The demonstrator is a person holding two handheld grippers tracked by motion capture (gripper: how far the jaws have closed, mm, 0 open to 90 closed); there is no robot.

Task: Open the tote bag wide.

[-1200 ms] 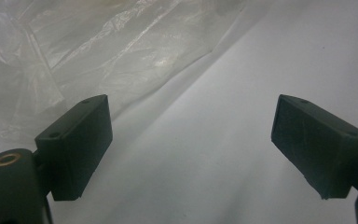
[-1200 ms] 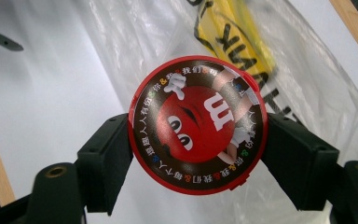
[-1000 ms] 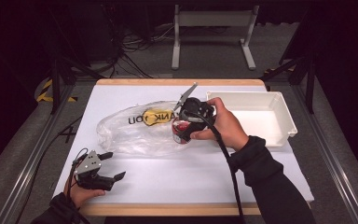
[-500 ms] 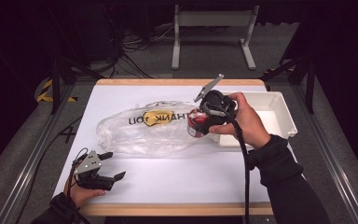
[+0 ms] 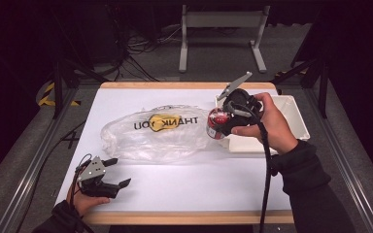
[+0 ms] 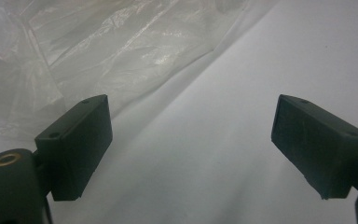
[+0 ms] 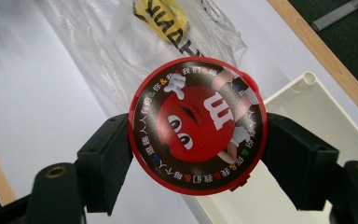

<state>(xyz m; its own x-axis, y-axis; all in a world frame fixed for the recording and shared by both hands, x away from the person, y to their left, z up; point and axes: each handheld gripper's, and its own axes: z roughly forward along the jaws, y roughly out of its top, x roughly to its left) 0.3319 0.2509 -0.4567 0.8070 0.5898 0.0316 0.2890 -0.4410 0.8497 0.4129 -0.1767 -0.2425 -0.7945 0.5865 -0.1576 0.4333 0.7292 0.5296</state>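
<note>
A round red candy tub [image 7: 198, 123] with a red cartoon face on its lid sits between the two black jaws of my right gripper [image 7: 198, 156], which press on its sides. In the high view the tub [image 5: 217, 123] hangs above the table at the left edge of the white tray [image 5: 291, 127], with my right gripper [image 5: 226, 121] shut on it. A clear plastic bag [image 5: 155, 133] with yellow print and black letters lies flat in the middle of the table. My left gripper [image 5: 118, 173] rests at the front left, open and holding nothing; its jaws [image 6: 191, 149] stand wide over the white table beside the bag [image 6: 74, 56].
The white table [image 5: 199, 189] has a wooden rim. The white tray [image 7: 307, 107] stands at the right, seemingly with nothing in it. Dark floor, cables and a metal stand lie beyond the far edge. Metal rails run along both sides.
My right gripper has carried the red tub from over the bag to the right and a little up, to the tray's left edge. The left gripper has stayed put.
</note>
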